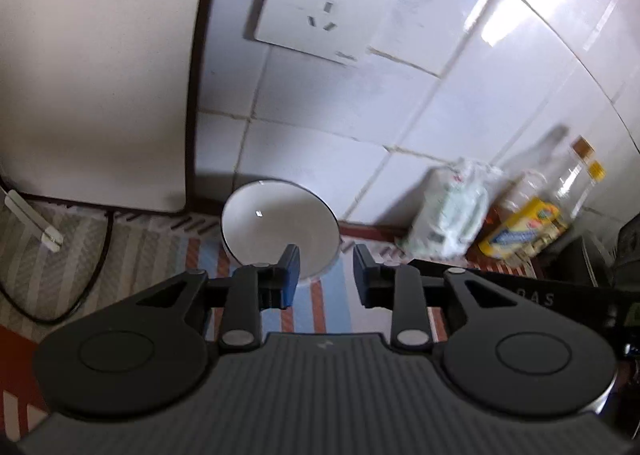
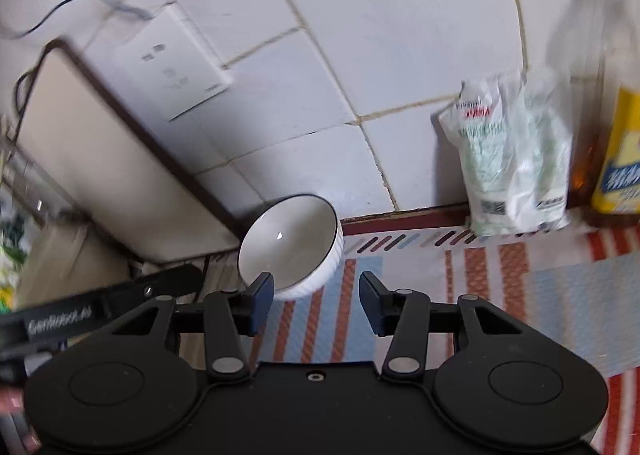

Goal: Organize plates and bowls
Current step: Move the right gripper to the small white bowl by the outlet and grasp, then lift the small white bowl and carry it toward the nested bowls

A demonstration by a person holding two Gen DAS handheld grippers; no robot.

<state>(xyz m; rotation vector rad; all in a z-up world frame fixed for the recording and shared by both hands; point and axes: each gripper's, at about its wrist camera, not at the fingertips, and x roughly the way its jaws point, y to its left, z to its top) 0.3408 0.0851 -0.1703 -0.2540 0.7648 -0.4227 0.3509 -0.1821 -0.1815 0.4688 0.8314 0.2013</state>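
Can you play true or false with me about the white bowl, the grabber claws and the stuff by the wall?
1. The white bowl has a dark line round its rim. True.
2. The bowl is full of soup. False: it is empty, its white inside shows.
3. The right gripper squeezes the bowl. False: its jaws stand apart with nothing between them, and the bowl sits just beyond them.
4. A white plastic bag stands against the tiled wall. True.
5. The left gripper holds a spoon. False: its jaws are apart and hold nothing.
6. The bowl sits on a striped mat. True.
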